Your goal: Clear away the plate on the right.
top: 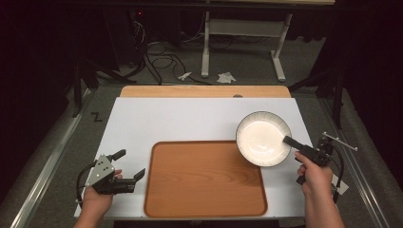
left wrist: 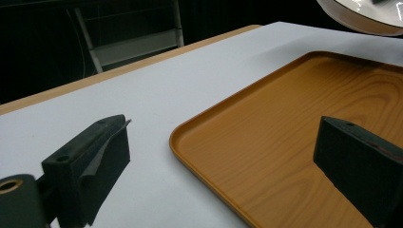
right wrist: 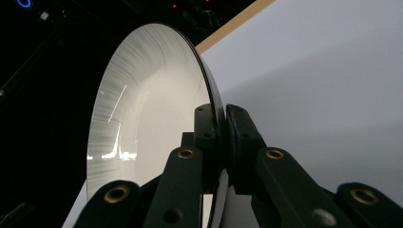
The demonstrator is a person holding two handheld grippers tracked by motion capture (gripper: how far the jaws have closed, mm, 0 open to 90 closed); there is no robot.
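Note:
A white plate (top: 263,139) with a dark ribbed rim hangs above the table's right side, over the far right corner of the wooden tray (top: 199,190). My right gripper (top: 289,140) is shut on the plate's right rim; in the right gripper view the plate (right wrist: 142,114) stands edge-on with the rim pinched between the jaws of the gripper (right wrist: 222,124). My left gripper (top: 129,164) rests open near the table's front left, just left of the tray. In the left gripper view the gripper (left wrist: 223,142) has wide jaws that frame the tray's corner (left wrist: 285,142), and the plate (left wrist: 366,14) shows at top right.
A white mat (top: 190,116) covers the tabletop, with a wooden strip (top: 204,91) along its far edge. Beyond the table stand a white desk frame (top: 242,47) and cables on a dark floor. Metal rails (top: 47,166) run along both sides.

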